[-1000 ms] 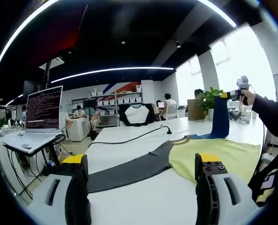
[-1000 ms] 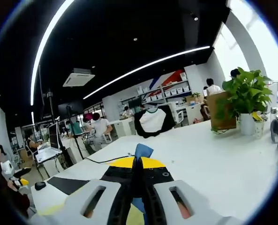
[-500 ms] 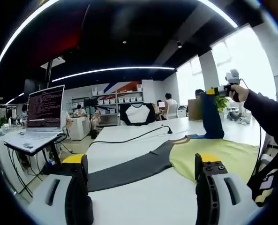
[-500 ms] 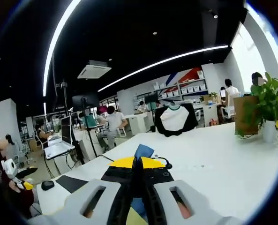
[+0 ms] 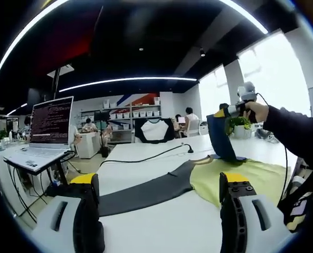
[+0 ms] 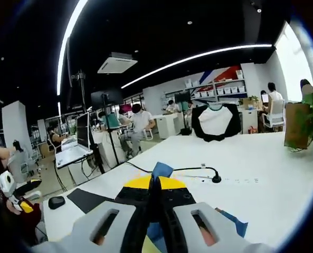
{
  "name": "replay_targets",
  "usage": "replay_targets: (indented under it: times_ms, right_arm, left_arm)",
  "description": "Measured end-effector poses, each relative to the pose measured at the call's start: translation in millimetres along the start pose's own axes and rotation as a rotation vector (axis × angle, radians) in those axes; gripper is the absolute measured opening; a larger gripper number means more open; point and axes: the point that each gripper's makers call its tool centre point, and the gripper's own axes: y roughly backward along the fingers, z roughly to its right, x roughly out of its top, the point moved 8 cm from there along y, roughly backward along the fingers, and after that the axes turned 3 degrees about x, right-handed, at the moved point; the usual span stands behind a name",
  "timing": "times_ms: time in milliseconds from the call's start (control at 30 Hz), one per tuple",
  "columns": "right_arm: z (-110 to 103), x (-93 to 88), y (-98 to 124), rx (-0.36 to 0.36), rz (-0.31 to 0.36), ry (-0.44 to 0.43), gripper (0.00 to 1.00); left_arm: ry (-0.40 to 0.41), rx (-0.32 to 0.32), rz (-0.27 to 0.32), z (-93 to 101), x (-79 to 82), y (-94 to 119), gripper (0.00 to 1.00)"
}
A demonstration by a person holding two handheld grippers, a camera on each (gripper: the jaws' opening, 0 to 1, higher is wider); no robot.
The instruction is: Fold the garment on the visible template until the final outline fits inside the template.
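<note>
Lying across the white table (image 5: 145, 150) in the left gripper view is the yellow-green garment with one dark grey sleeve and one blue sleeve (image 5: 240, 174). Its dark grey sleeve (image 5: 145, 192) stretches flat toward the left, passing just beyond the tips of the left gripper (image 5: 159, 184), whose yellow-tipped jaws stand wide apart with nothing between them. The yellow-green body lies ahead of the right-hand jaw and partly behind it.

Farther off, on the right of that view, the right gripper (image 5: 222, 112) is held up in a person's hand (image 5: 256, 110) above the table, and the blue sleeve (image 5: 219, 139) hangs down from it to the garment's far edge, lifted clear of the surface.

From the right gripper view, the right gripper (image 6: 154, 182) has its jaws pressed together on the blue sleeve (image 6: 160, 169); a corner of blue cloth pokes up past the yellow tips, and more blue fabric shows below the jaws at the lower right. A black mat (image 6: 90, 199) lies on the table to the left, with a black computer mouse (image 6: 56, 202) beside it.

A black cable (image 5: 145, 156) runs across the table behind the garment. An open laptop on a stand (image 5: 45, 132) sits at the left, and a black-and-white shirt (image 5: 154, 128) hangs at the table's far end.
</note>
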Motion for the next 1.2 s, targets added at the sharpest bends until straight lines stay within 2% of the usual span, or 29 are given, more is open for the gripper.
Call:
replay_targets:
  times_ms: [167,367,833,967,1000,1033,1200]
  right_arm:
    - [-6.7,-33.9,-24.3,0.003,-0.076,-0.009,0.00]
    - [-13.3,-62.7,-45.6,0.019,-0.135,-0.047,0.00]
    - [-42.4,-117.5,-75.6,0.050,-0.240,-0.077,0.00]
    - [-51.7,-134.2,-81.1,0.058,-0.278,-0.063,0.00]
    - [-53.2,-138.6,-82.4,0.058,-0.295,-0.043,0.00]
    - [-57.0,-145.4,-84.1,0.068,-0.342,-0.025,0.00]
    - [-66.1,-156.2,-90.9,0.081,-0.354,-0.018,0.01]
  left_arm:
    - [0.004,-0.001,-0.003,0.7,-1.5,-0.6,1.00]
    - [0.001,0.003,-0.009,0.4,-2.4,-1.8,1.00]
    - [0.001,-0.006,-0.025,4.2,-8.8,-4.7,1.00]
    - [0.002,-0.006,-0.025,4.7,-10.3,-3.6,1.00]
    - [0.002,-0.004,-0.026,4.5,-11.3,-3.4,1.00]
    - [0.002,-0.004,-0.028,4.5,-12.3,-3.3,1.00]
    - [0.006,-0.001,-0.034,3.3,-15.2,-3.0,1.00]
